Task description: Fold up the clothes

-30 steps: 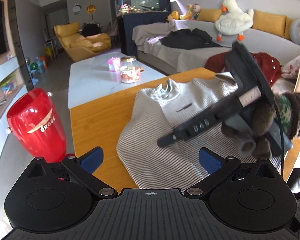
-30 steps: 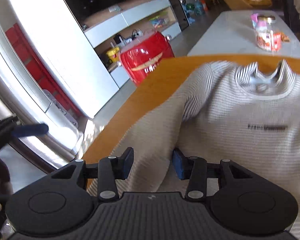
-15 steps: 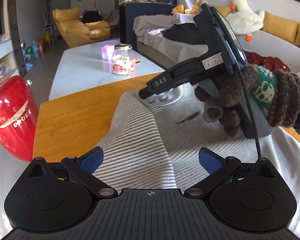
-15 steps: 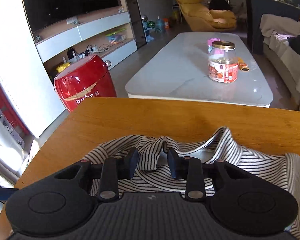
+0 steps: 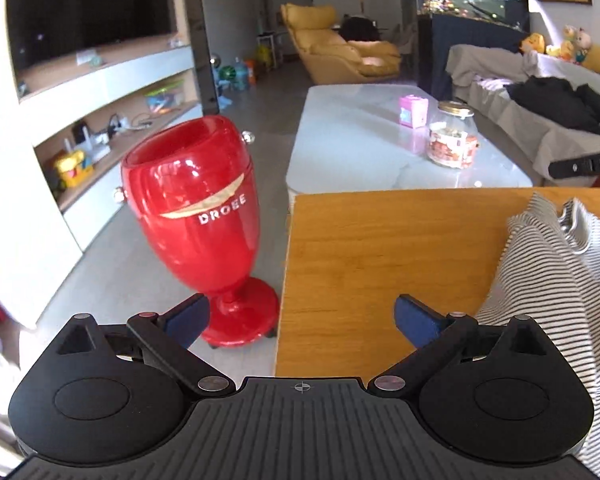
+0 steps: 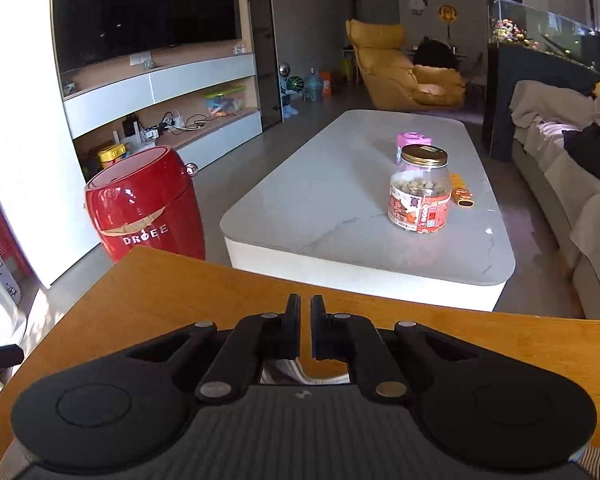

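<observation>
A grey-and-white striped sweater (image 5: 560,280) lies on the wooden table (image 5: 380,248), at the right of the left wrist view, its collar raised. My left gripper (image 5: 302,320) is open and holds nothing; it hangs over the table's left edge, apart from the cloth. One of the right gripper's fingers (image 5: 584,166) shows just above the collar. In the right wrist view my right gripper (image 6: 306,320) is shut near the table's far edge (image 6: 180,300), with a strip of striped sweater (image 6: 288,374) showing right beneath its pads.
A red goblet-shaped bin (image 5: 196,216) stands on the floor off the table's left corner. Beyond is a white coffee table (image 6: 340,200) with a snack jar (image 6: 420,196) and a pink box. A sofa (image 5: 540,136) runs along the right, a TV cabinet along the left.
The right gripper shut on the striped cloth and carried it toward the table's far edge. The left gripper swung left, off the sweater, to the table's left edge, and stayed open.
</observation>
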